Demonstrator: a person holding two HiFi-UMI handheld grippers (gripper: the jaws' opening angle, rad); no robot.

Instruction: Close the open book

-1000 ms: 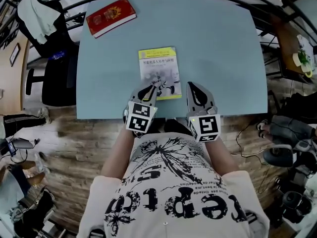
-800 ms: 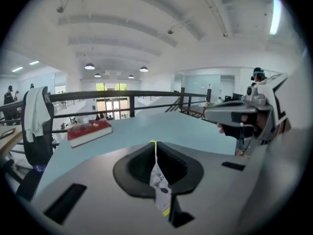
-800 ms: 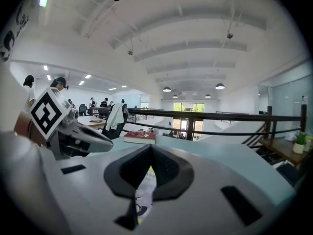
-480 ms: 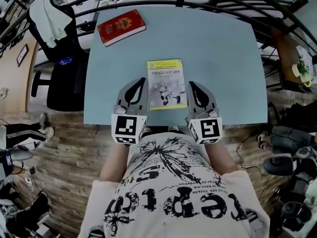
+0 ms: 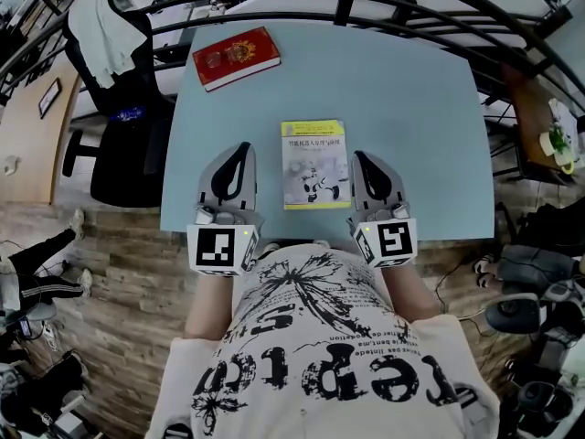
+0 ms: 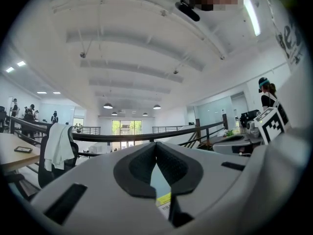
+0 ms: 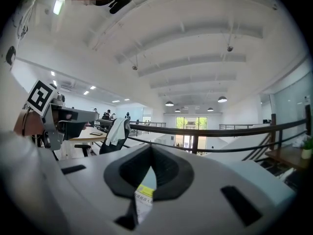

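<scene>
Yellow-and-white book: lies cover-shut on the tabletop near its front edge, flanked by left gripper and right gripper, both closed on nothing and apparently clear of it, so the closing looks finished.

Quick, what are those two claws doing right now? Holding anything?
Left gripper: closed, holding nothing.
Right gripper: closed, holding nothing.
</scene>
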